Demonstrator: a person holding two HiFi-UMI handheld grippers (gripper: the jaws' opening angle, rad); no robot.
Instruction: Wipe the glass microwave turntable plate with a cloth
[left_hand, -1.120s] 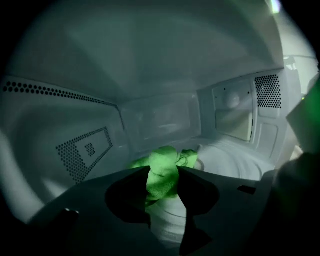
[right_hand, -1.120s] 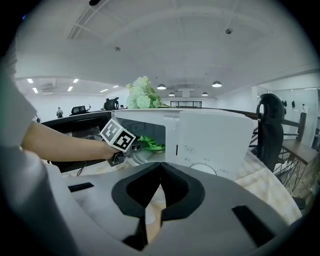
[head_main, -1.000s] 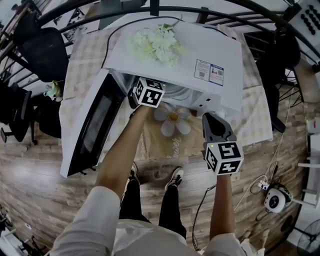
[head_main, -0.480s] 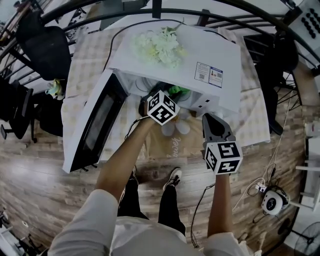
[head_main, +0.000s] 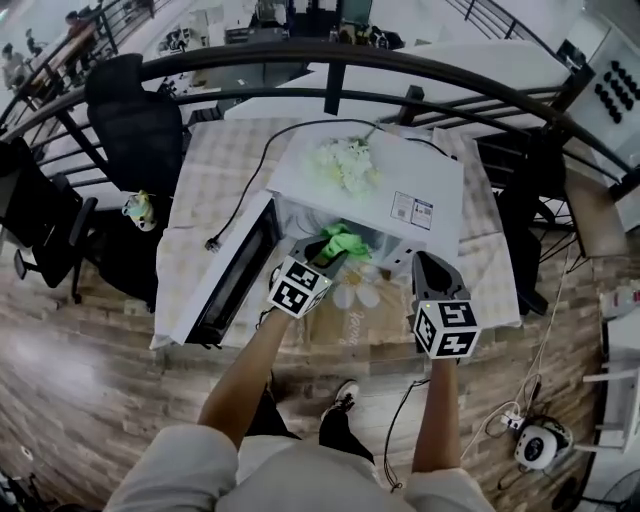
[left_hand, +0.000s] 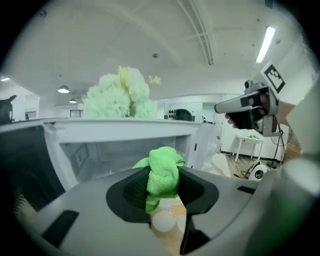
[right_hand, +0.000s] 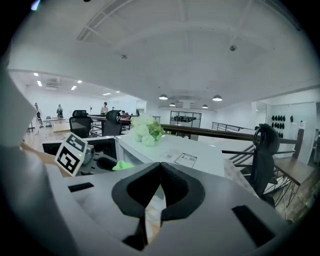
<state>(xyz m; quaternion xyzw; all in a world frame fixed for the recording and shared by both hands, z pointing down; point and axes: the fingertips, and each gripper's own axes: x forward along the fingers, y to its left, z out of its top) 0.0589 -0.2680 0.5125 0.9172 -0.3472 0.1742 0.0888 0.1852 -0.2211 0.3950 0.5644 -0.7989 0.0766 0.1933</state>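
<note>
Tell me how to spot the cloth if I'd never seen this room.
Find the white microwave on the checked table, its door swung open. Right at its opening, the left tongs pinch the cloth. It is a bunched bright green wad, far stronger in colour than the pale flowers on top.

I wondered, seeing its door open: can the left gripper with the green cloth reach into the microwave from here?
Probably yes. The door hangs wide open, the left gripper holds the green cloth right before the cavity, and nothing shows in between.
</note>
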